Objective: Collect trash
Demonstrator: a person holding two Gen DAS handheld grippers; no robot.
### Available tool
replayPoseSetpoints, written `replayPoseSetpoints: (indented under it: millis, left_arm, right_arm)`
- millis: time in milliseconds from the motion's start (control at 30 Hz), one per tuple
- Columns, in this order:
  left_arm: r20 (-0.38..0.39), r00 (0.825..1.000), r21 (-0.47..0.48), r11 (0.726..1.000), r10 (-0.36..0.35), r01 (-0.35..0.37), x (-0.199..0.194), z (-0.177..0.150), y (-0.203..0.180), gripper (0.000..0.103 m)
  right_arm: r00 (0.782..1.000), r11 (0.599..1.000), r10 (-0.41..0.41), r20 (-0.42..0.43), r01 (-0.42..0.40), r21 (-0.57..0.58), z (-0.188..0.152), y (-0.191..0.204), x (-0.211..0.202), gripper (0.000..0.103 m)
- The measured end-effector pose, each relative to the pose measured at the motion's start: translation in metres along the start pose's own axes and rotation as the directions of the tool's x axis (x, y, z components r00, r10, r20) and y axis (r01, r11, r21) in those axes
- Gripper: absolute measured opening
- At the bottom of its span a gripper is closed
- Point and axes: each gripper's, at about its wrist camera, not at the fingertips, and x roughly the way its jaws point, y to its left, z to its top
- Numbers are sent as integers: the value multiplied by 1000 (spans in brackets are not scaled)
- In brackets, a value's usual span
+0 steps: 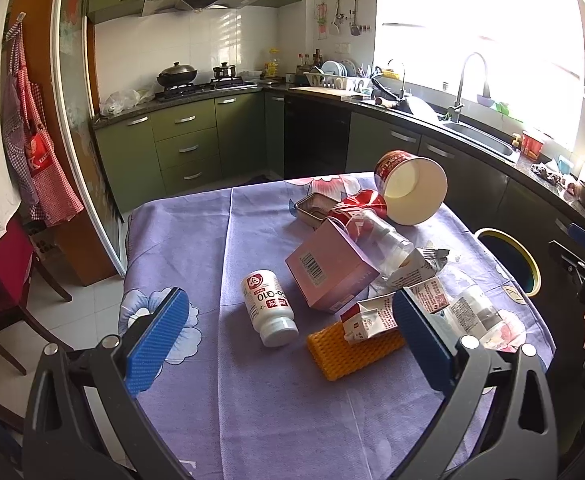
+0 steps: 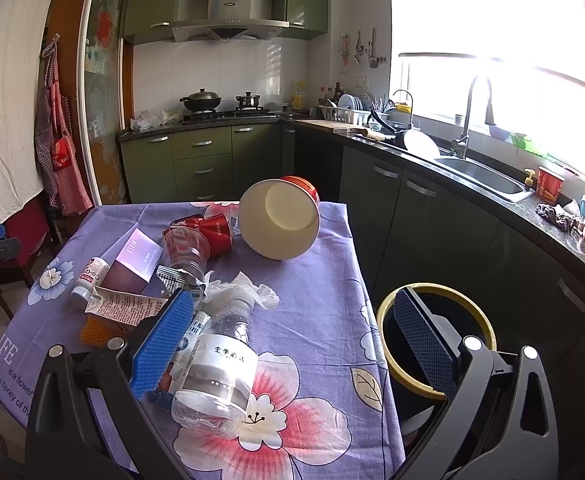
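Trash lies across a purple flowered tablecloth (image 1: 220,408). My left gripper (image 1: 292,336) hangs open above a white pill bottle (image 1: 266,307) and an orange mesh pad (image 1: 348,350). Nearby sit a pink box (image 1: 326,268), a torn carton (image 1: 366,320), a clear cup (image 1: 388,240) and a big paper bowl (image 1: 412,190) on its side. My right gripper (image 2: 296,344) is open over a clear plastic bottle (image 2: 216,376) at the table's near right edge. A black bin with a yellow rim (image 2: 488,326) stands just right of the table.
A crushed red can (image 2: 208,228) and a foil tray (image 1: 316,208) lie behind the pile. Crumpled tissue (image 2: 248,290) sits mid-table. Kitchen counters and a sink (image 2: 480,176) run along the right. A dark chair (image 1: 4,280) stands left of the table.
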Motion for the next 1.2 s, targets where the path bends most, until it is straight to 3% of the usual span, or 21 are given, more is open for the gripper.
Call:
replayPoseSetpoints:
  millis: [1200]
  left_arm:
    - [-2, 1000, 0, 1000, -9, 9, 1, -3, -3, 97]
  right_arm:
    - [1000, 1000, 5, -11, -5, 6, -3, -2, 3, 99]
